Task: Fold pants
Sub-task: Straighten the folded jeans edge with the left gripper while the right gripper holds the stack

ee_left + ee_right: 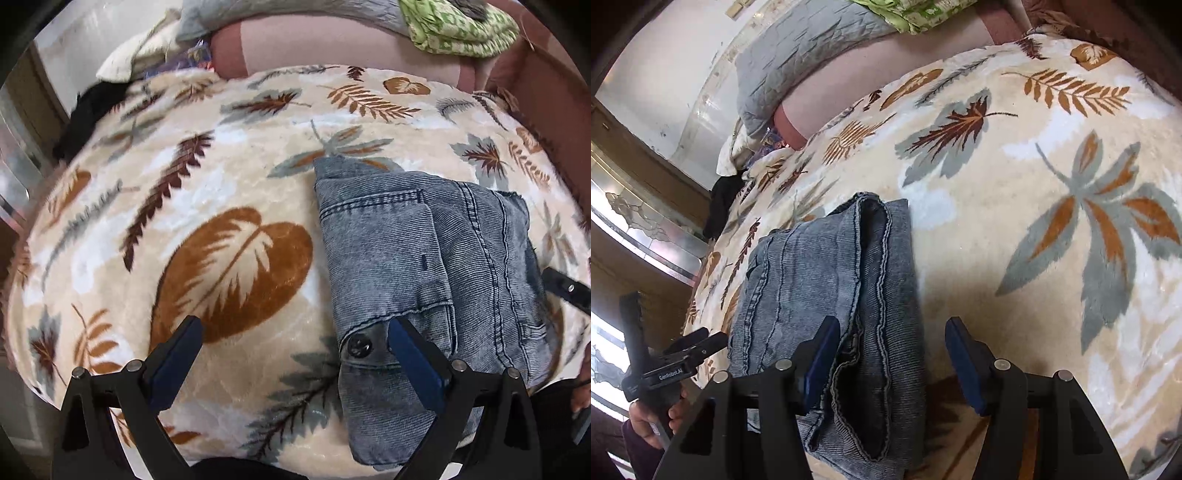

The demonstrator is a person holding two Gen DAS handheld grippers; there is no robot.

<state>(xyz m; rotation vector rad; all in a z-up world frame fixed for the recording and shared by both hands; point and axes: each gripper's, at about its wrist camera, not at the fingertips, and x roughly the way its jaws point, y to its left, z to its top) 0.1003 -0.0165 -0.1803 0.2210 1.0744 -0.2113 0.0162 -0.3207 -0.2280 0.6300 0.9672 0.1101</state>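
Apparently done: pants folded compact on bed, left tool and right tool wide, empty, hovering clear

The left gripper hangs low with its two blue-padded fingers spread wide apart, holding nothing. The right gripper is likewise spread wide, its blue pads parted and empty. A bare hand grips the left gripper's handle from below.
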